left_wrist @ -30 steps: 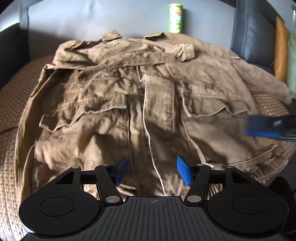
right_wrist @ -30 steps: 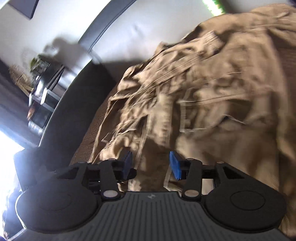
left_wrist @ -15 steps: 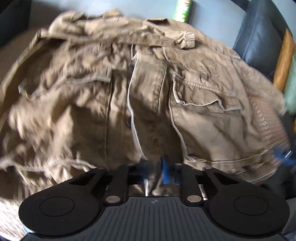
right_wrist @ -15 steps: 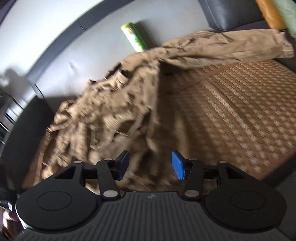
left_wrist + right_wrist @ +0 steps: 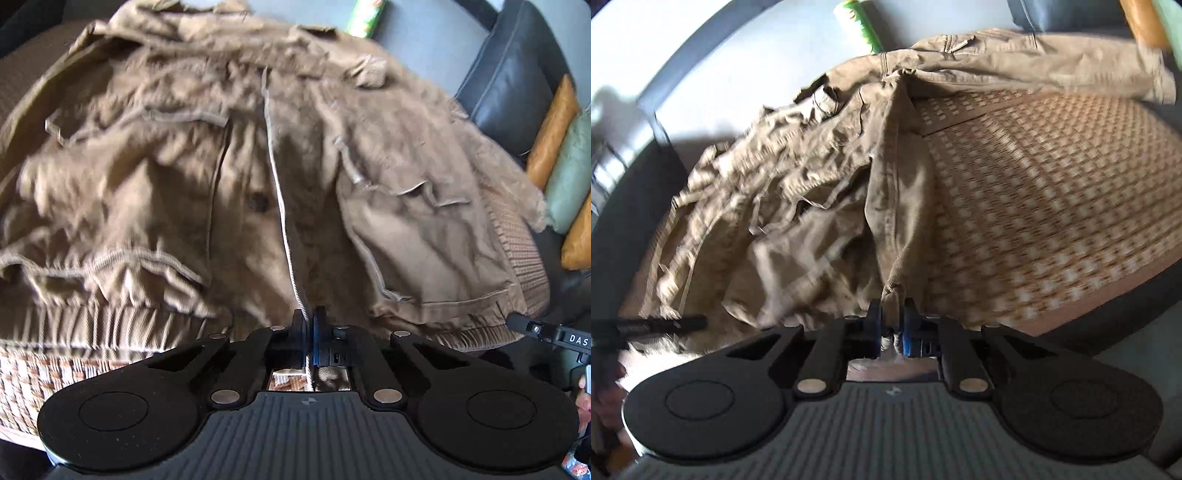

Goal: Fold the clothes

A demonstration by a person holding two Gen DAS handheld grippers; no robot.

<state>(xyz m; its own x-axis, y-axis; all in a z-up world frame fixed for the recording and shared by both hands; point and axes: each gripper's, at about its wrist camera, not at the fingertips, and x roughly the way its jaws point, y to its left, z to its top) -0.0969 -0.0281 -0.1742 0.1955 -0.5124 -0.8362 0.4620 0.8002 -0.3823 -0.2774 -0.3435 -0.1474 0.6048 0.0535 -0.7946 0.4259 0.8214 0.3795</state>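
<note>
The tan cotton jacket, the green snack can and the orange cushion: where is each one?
Tan cotton jacket (image 5: 424,236), left wrist view, on its right chest pocket.
Green snack can (image 5: 862,27), right wrist view, on its side wall.
Orange cushion (image 5: 552,129), left wrist view, on its face.

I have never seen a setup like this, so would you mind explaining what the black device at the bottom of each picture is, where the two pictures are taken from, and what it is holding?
There is no robot here: a person holds a two-finger gripper in each hand, and a fisheye camera on each looks forward along its fingers. The black shape at the bottom of each picture is the gripper's own body.

One picture is from the left gripper, the other from the right gripper. Both look down at a tan jacket spread over a woven brown cover on a sofa. A green can stands behind it, and cushions lie at the side.

The left gripper is shut on the jacket's front edge near the hem. The right gripper's jaws are closing on the jacket's side edge, with cloth already pinched between them.
</note>
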